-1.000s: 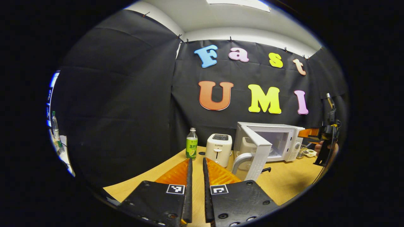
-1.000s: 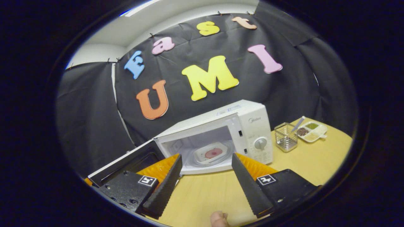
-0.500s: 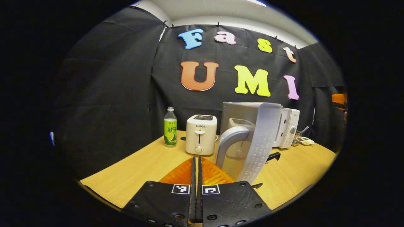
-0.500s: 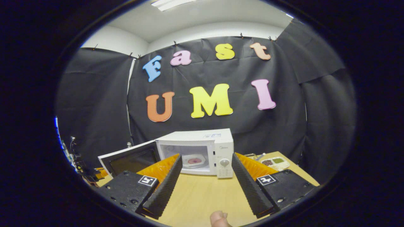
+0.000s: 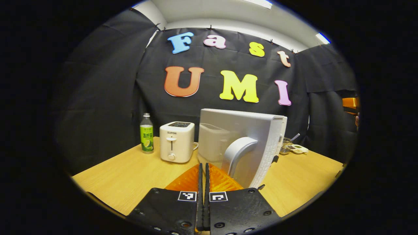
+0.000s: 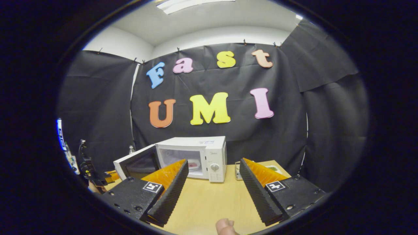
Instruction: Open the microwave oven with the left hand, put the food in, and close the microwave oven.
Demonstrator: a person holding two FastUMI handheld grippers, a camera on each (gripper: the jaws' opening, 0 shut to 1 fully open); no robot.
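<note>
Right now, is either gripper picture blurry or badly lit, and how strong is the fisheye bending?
Left gripper view: sharp and evenly lit, and the table edge bows with the lens. Right gripper view: a ceiling light is blown out to plain white, the microwave oven stays crisp but small, and the thumb tip at the bottom edge is soft.

one microwave oven (image 5: 241, 143), one toaster (image 5: 176, 142), one drinks bottle (image 5: 146, 133), one wire basket (image 5: 286, 147), one divided tray (image 5: 298, 149), one table (image 5: 130, 176), two grippers counted
</note>
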